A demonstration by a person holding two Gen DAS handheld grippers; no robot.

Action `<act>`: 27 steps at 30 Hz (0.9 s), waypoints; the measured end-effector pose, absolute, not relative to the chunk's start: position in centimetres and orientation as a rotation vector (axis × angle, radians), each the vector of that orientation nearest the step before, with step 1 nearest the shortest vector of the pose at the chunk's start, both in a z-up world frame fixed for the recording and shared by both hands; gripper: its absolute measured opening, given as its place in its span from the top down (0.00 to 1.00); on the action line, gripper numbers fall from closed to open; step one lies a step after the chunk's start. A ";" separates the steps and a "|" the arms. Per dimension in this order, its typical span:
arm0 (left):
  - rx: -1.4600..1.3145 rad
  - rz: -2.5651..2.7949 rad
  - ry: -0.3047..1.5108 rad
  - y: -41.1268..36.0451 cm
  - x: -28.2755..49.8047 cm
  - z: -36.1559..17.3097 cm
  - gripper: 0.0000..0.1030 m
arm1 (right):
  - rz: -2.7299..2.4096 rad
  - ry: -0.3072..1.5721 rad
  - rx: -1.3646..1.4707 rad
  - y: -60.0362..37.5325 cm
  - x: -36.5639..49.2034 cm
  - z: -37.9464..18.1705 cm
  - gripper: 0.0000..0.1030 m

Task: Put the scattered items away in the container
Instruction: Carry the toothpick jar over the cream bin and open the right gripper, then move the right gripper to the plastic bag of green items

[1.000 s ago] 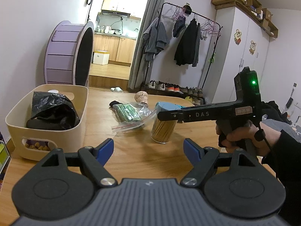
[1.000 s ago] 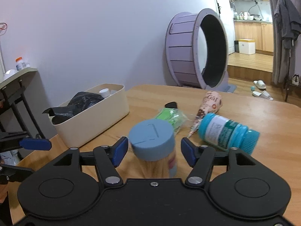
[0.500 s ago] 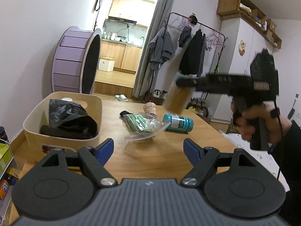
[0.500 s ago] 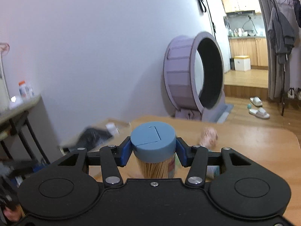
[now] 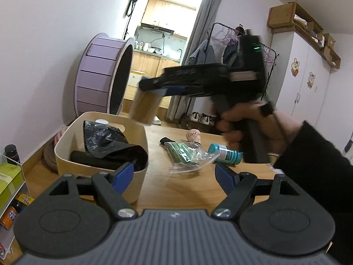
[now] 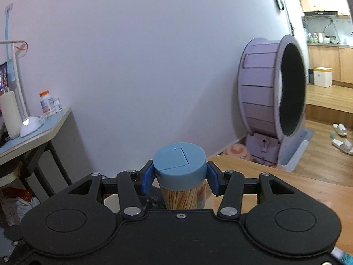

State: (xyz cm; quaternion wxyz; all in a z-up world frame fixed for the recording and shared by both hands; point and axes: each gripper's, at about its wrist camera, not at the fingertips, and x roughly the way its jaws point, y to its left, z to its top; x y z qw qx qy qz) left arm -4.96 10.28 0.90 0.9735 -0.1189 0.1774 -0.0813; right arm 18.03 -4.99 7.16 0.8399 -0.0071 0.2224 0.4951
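The right hand-held gripper [image 6: 179, 177] is clamped on the toothpick jar [image 6: 179, 172], held in the air above the bin's [image 5: 136, 177] far rim. This looks like the carry step; next, lower it inside and release. The left hand-held gripper [image 5: 174, 174] hangs wide and empty.

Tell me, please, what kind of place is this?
Most likely a small lived-in apartment: a clothes rack hung with coats, a kitchen through the doorway, slippers on the wooden floor, and a purple pet exercise wheel against the wall.
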 end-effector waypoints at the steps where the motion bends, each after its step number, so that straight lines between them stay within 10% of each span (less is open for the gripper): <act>1: -0.241 -0.165 0.355 10.3 -5.0 1.0 0.22 | 1.052 0.477 -0.020 -4.1 18.3 6.8 0.53; 27: -0.194 -0.207 0.373 8.2 -4.7 0.7 0.22 | 0.778 0.516 -0.075 -14.2 15.6 4.0 0.28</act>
